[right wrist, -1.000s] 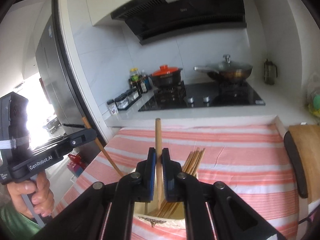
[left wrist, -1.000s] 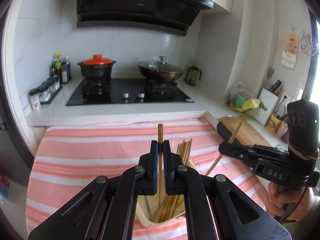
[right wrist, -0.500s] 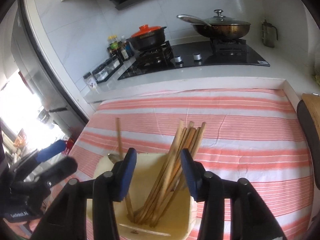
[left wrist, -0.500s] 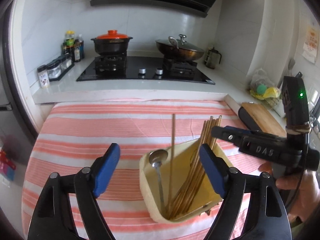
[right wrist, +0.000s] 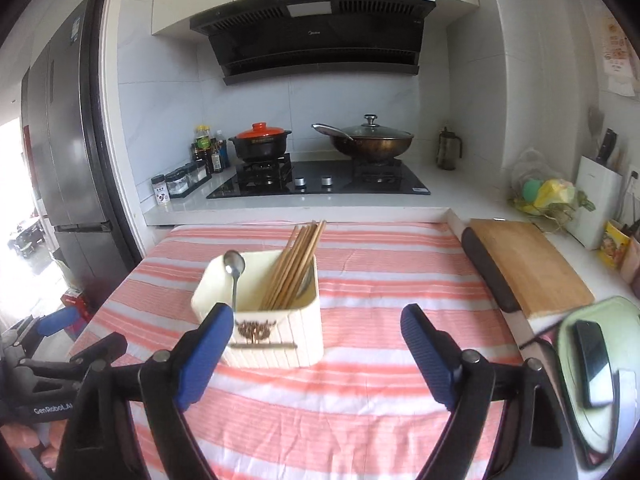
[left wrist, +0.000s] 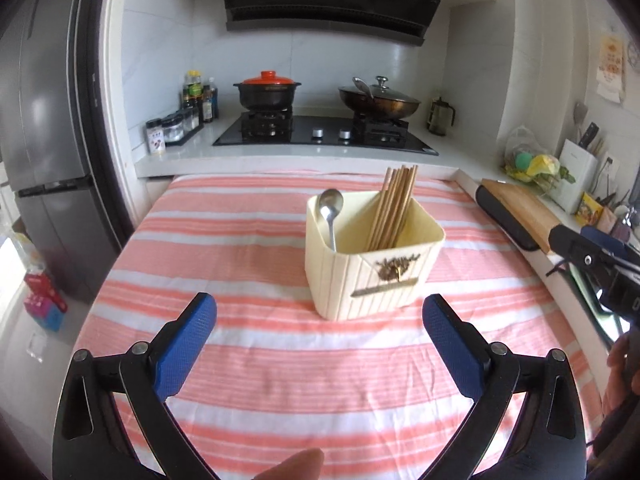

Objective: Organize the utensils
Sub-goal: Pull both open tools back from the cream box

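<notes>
The holder (left wrist: 374,256), a cream ribbed tub w/ a brown crest and a label strip on the front, is sitting upright on the striped cloth (left wrist: 248,240), roughly mid-table, a bit toward the stove end. Inside it, a bunch of chopsticks (left wrist: 394,204) is leaning up and out toward the back right, and a spoon (left wrist: 330,210) is standing bowl-up against the left wall, apart from the sticks. The right cam is also catching something metallic low in the tub behind the sticks, can't tell what tbh. The left gripper (left wrist: 319,314) is hanging in front of the holder, jaws opening wide, blue pads well apart, nothing btwn them but cloth. The right gripper (right wrist: 316,326) is doing the same, jaws opening and empty; its left pad is overlapping the tub's front corner in its own view, but whether it's touching I can't tell. Each gripper is poking into the edge of the other's view. Further out: a cutting board (right wrist: 528,264) is lying on the counter just right of the cloth, a phone (right wrist: 594,364) is resting on a pale green thing nearer the cam, and a stove (left wrist: 324,134) w/ a red-lidded pot (left wrist: 267,90) and a wok (left wrist: 378,100) is sitting at the back.
</notes>
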### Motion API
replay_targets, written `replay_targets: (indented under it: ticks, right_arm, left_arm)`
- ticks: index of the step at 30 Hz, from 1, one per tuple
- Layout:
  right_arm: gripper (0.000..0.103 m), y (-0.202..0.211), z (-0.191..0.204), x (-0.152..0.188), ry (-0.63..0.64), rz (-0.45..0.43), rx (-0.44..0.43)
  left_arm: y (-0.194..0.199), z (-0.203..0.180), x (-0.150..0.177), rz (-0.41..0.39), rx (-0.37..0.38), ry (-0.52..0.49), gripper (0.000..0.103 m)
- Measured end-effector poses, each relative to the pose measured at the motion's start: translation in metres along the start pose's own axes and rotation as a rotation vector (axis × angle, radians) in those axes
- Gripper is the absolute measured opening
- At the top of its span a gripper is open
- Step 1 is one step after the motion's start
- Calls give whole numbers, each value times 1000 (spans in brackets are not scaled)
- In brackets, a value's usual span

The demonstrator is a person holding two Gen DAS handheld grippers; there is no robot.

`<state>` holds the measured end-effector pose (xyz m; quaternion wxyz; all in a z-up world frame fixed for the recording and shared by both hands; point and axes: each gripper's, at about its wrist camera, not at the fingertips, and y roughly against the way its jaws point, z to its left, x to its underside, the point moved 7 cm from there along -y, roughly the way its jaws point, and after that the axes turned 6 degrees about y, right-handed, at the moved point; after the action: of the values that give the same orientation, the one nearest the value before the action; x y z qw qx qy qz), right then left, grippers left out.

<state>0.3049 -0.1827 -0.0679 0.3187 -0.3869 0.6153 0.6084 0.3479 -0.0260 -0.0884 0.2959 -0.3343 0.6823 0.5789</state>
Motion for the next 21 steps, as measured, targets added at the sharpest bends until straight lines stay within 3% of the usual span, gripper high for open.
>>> replay_targets:
  ticks: [4,8,13,17,21]
  right_arm:
    - [87,33,6,34,4,23,55]
    - [87,62,15,53,2,18,55]
    - [87,90,25,63,27,-10,50]
    - [88,105,28,67,27,-19,43]
    - [88,114,29,68,38,-18,59]
  left_arm:
    - [32,-3,16,-24,-23,-20,103]
    - [59,-3,29,-39,-52,-14,103]
    - [87,-6,40,-68,-71,-18,103]
    - [101,-4,40,-50,-40,3,103]
    - [114,-3,35,-72,-108,-15,103]
